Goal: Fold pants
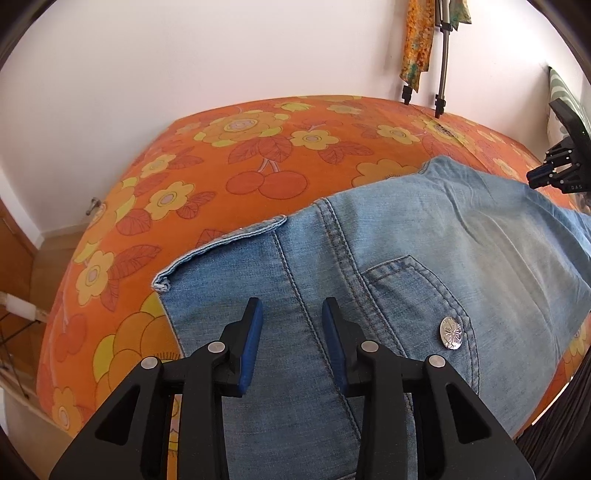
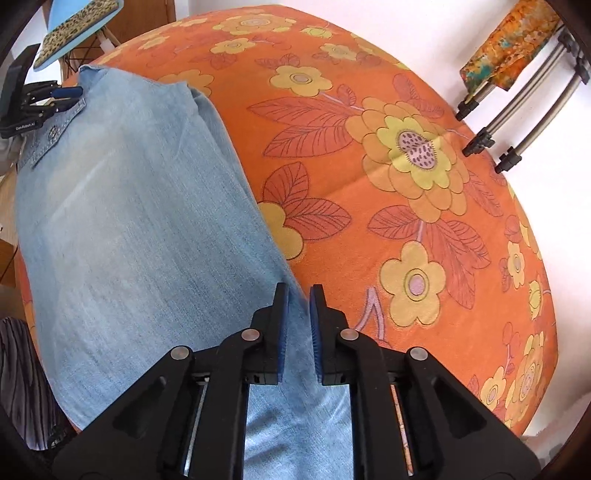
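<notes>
Light blue denim pants (image 1: 424,258) lie flat on the orange flowered bed cover (image 1: 240,166), one leg folded over the other, back pocket with a silver button (image 1: 452,332) facing up. My left gripper (image 1: 292,314) is open, hovering over the waist end near the seat seam. My right gripper (image 2: 298,302) is open with a narrower gap, over the far edge of the leg (image 2: 147,240). Each gripper shows in the other's view: the right one (image 1: 546,175) at the far leg end, the left one (image 2: 55,98) at the waist.
The bed cover (image 2: 406,166) spreads wide beyond the pants. A folded drying rack with a patterned cloth (image 1: 417,48) leans on the white wall behind the bed; it shows at the upper right of the right wrist view (image 2: 509,59). A chair (image 2: 74,33) stands past the waist end.
</notes>
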A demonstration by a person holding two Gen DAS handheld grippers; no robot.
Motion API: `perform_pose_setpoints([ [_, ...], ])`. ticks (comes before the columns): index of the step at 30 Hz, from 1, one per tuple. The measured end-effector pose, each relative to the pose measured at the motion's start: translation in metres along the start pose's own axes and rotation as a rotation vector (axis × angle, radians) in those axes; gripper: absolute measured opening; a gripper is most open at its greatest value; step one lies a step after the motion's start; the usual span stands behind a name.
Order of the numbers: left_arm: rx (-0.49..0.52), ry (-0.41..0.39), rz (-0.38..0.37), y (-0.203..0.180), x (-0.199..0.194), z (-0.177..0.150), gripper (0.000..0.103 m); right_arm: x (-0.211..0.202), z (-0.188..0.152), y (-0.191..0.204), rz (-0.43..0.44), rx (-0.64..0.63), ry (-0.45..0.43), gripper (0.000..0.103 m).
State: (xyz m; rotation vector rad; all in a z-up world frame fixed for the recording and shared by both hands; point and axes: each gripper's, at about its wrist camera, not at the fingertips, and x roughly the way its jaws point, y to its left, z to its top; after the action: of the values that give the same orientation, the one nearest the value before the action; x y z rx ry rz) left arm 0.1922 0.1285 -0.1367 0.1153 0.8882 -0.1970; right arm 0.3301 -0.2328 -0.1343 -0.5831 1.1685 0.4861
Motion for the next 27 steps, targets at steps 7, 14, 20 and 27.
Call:
perform_pose_setpoints([
  [7,0.076,-0.082,-0.057,-0.035,-0.034,0.019,0.033,-0.101,-0.079,-0.035,-0.056,0.272,-0.159,0.032],
  [14,0.204,-0.136,-0.191,-0.112,-0.051,0.039,0.033,-0.192,-0.251,-0.072,-0.232,0.703,-0.237,0.044],
  [20,0.325,-0.147,-0.3,-0.193,-0.054,0.056,0.033,-0.232,-0.429,-0.089,-0.36,1.141,-0.223,0.048],
  [27,0.512,-0.144,-0.424,-0.302,-0.062,0.073,0.033,-0.223,-0.543,-0.078,-0.37,1.37,-0.21,0.048],
])
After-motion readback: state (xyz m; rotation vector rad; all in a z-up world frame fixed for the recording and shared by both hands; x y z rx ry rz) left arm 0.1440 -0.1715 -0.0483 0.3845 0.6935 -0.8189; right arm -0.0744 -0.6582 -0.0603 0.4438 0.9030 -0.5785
